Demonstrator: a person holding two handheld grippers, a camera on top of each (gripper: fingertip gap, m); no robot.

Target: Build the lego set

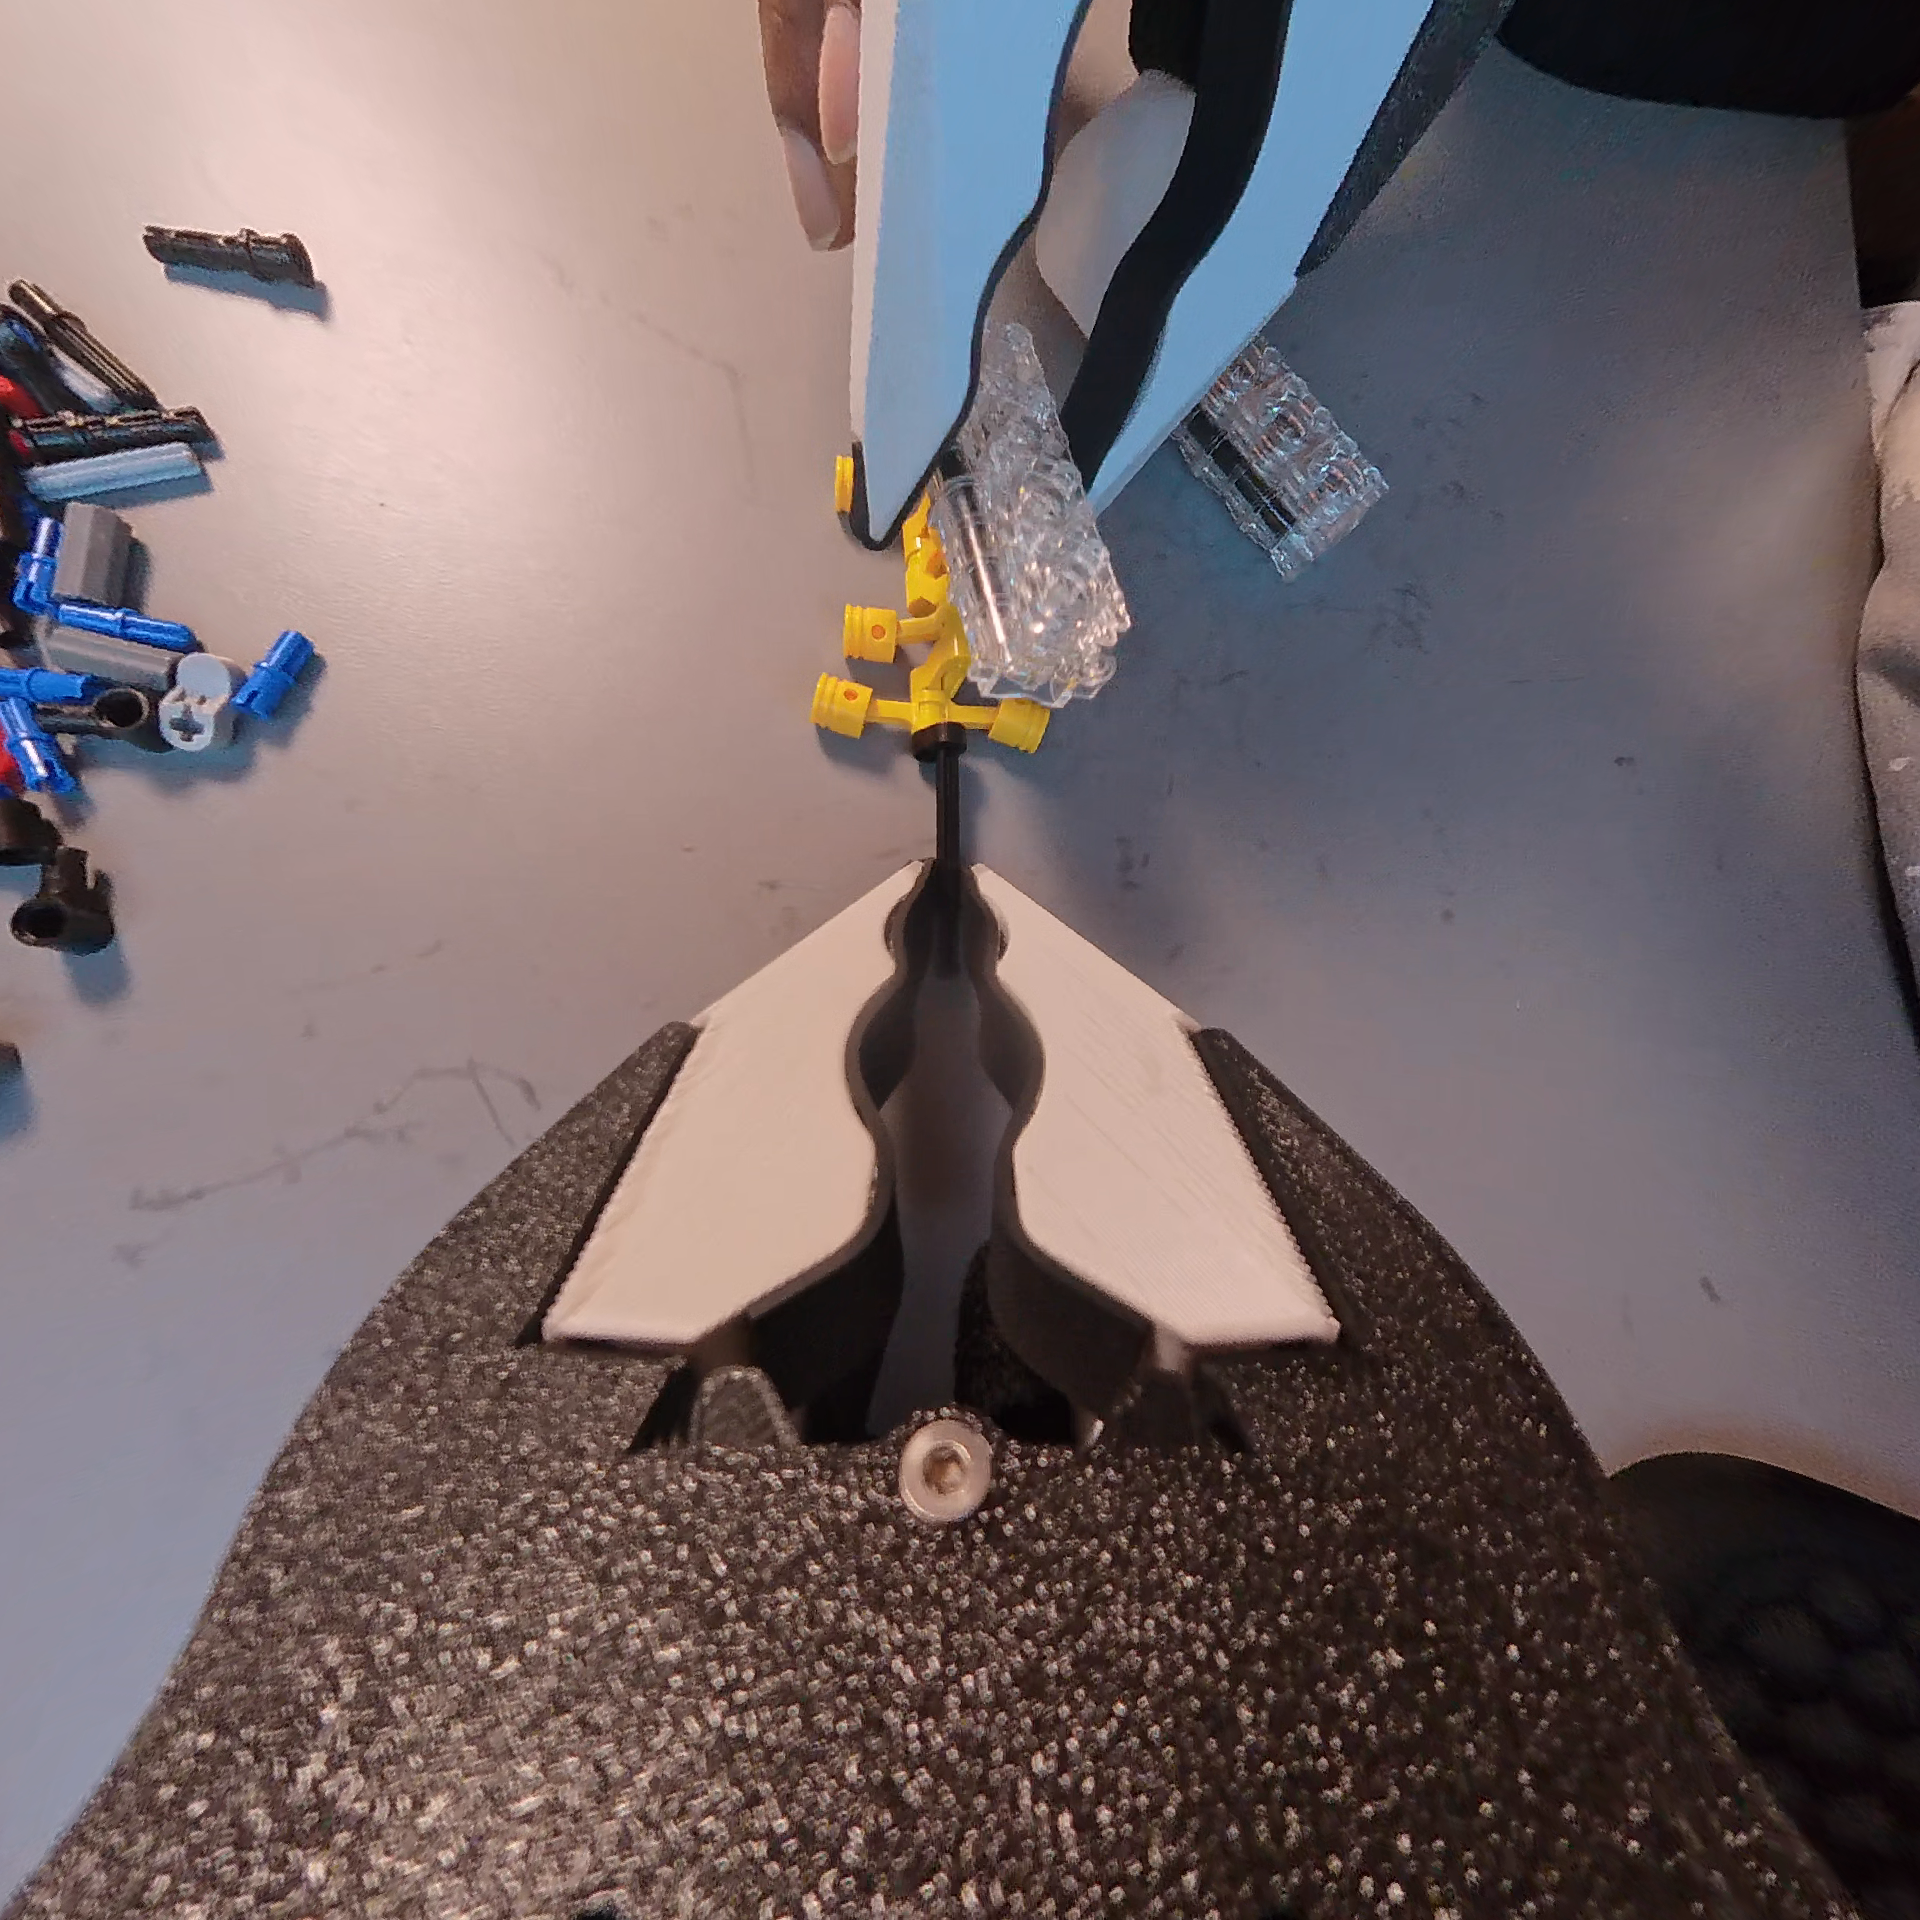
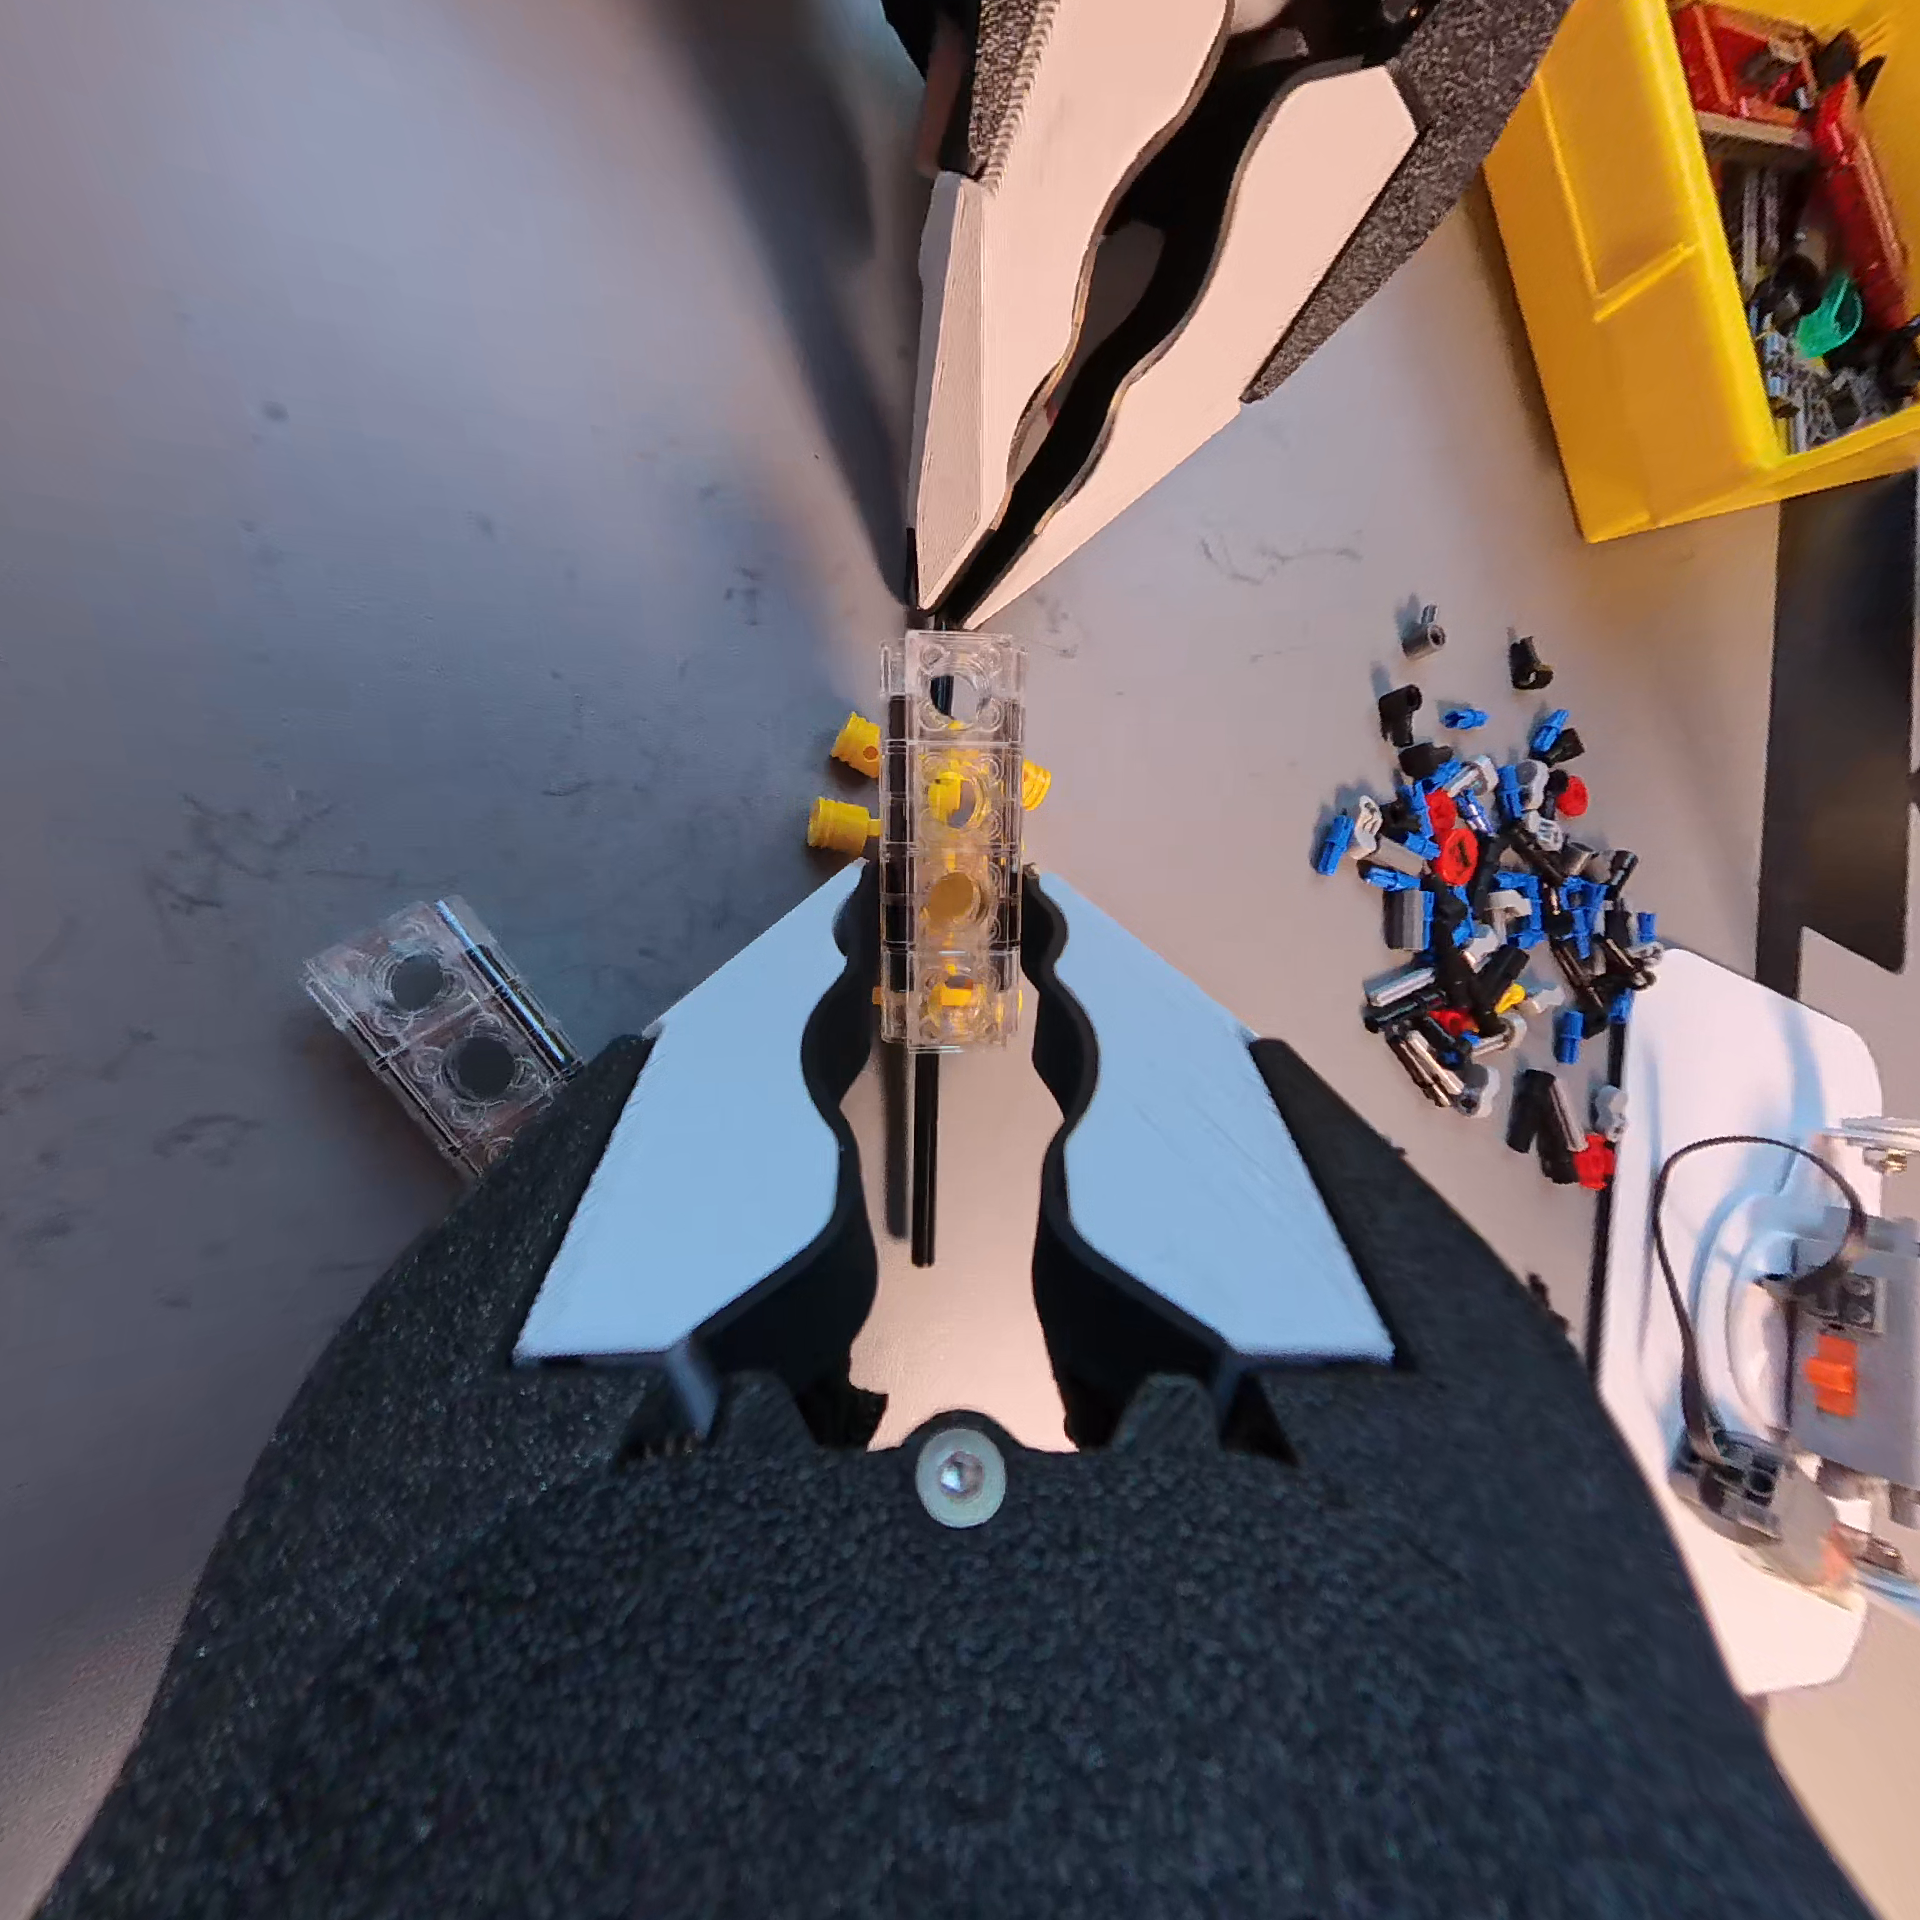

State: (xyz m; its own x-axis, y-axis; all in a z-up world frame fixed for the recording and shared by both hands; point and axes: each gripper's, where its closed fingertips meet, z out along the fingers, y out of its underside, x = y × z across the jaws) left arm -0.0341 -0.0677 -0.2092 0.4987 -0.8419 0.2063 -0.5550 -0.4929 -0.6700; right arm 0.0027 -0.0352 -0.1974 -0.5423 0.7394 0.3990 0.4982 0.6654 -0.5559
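My left gripper [image 1: 948,871] is shut on the end of a black axle [image 1: 948,810] that carries a yellow piston assembly [image 1: 883,632]. My right gripper [image 2: 951,878] is shut on a clear cylinder block [image 2: 951,842] and holds it against the yellow pistons [image 2: 844,821], over the axle [image 2: 921,1143]. In the left wrist view the right gripper [image 1: 987,514] comes down from the top with the clear block [image 1: 1039,592] tilted on the pistons. In the right wrist view the left gripper [image 2: 940,603] meets the block's far end.
A second clear block [image 1: 1283,468] [image 2: 447,1023] lies on the grey table beside the work. A pile of small blue, black, grey and red parts [image 2: 1486,935] [image 1: 94,623] lies to one side. A yellow bin [image 2: 1621,260] and a white tray [image 2: 1756,1060] with a grey motor unit stand beyond it. The gap from one gripper's tips to the other's is roughly 6 cm.
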